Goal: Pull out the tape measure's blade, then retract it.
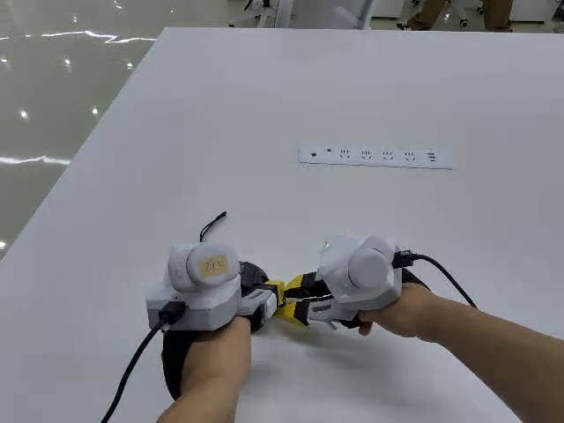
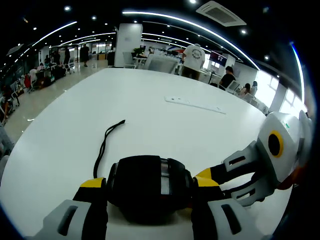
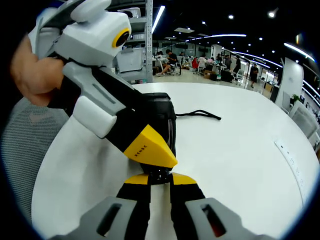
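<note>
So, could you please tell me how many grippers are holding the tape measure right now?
2. The left gripper clamps the black tape measure case between its fingers; the right gripper pinches something small at the case's edge, probably the blade tip.
</note>
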`<state>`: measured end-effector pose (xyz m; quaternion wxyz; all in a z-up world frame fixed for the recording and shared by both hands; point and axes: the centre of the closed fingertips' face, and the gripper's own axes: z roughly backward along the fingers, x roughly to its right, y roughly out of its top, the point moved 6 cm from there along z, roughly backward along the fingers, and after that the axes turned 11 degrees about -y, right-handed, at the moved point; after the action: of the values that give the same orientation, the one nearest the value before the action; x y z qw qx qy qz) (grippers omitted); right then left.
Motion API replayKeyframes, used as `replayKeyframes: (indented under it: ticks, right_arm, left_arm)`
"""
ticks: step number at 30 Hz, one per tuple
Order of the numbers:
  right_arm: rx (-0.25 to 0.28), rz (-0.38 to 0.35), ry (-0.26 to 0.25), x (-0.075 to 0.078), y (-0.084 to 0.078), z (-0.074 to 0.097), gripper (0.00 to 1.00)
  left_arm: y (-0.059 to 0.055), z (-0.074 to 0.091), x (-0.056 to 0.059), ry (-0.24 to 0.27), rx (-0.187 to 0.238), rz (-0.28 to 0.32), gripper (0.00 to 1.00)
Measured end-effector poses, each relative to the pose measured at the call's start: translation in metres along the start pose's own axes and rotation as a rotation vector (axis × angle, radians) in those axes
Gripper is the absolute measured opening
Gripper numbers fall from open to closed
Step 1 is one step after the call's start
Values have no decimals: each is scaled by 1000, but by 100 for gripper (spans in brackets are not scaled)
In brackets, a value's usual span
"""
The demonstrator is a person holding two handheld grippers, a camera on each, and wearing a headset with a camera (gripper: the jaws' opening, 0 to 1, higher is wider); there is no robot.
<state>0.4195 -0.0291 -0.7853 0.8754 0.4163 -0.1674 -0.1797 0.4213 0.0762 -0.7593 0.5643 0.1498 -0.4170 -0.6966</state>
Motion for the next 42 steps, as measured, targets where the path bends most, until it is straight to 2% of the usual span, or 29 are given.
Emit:
replayKeyframes:
  ticks: [9, 31, 36, 38, 42]
  right_arm:
    - [6, 40, -17, 1, -1, -2, 13]
    - [-4, 14, -40, 2, -2, 2, 17]
    - [-7, 3, -59, 5, -5, 8, 21]
    - [-5, -12, -64, 6, -6, 11, 23]
    - [-9, -21, -76, 6, -9, 19, 31]
  left_arm:
    - [0, 0, 0, 1, 6, -1, 65]
    - [-1, -1, 1, -9, -3, 4, 67]
    - [-2, 1, 1, -27, -15, -30, 67]
    - [-2, 2, 1, -40, -7, -33, 68]
    - [-4, 1, 4, -83, -2, -57, 74]
